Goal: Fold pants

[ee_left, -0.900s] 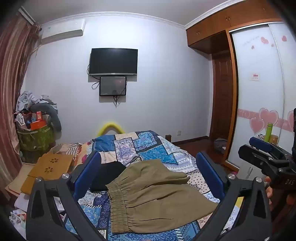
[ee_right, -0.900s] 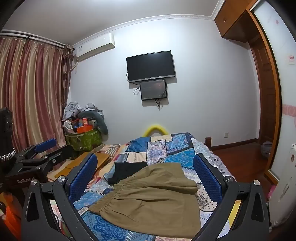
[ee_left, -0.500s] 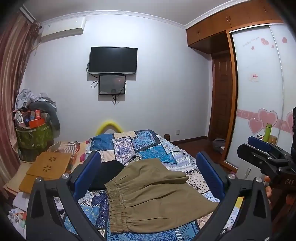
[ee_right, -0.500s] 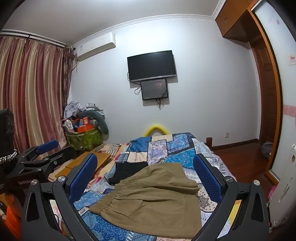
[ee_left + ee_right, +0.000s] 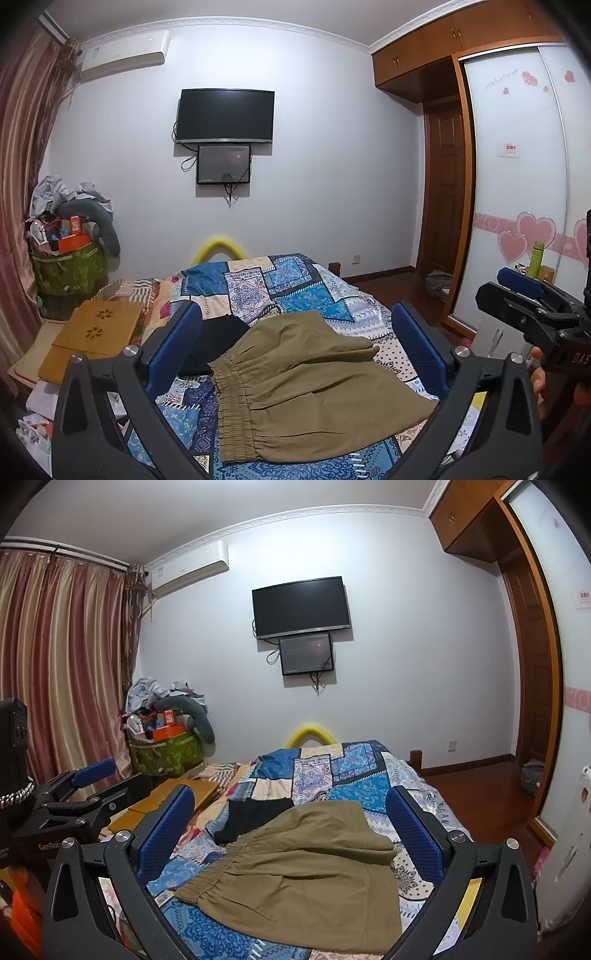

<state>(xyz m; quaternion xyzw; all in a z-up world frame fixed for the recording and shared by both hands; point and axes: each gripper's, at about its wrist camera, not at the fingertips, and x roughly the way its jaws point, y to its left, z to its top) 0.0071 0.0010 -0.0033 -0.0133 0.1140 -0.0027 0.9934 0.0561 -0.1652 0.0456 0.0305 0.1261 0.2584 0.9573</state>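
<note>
Olive-brown pants [image 5: 303,384] lie spread on the patchwork bedspread, elastic waistband to the left; they also show in the right wrist view [image 5: 306,871]. My left gripper [image 5: 295,347] is open and empty, held above the near end of the bed with the pants between its blue pads. My right gripper [image 5: 291,830] is open and empty, also above the pants. The right gripper shows at the right edge of the left wrist view [image 5: 532,299]. The left gripper shows at the left edge of the right wrist view [image 5: 85,786].
A black garment [image 5: 218,343] lies beside the pants at their far left. A wooden lap table [image 5: 96,332] and a cluttered green basket [image 5: 70,269] stand left of the bed [image 5: 258,280]. A wardrobe [image 5: 517,184] with sliding doors is on the right.
Both grippers have shifted only slightly; the view drifts a little. The pants have not moved.
</note>
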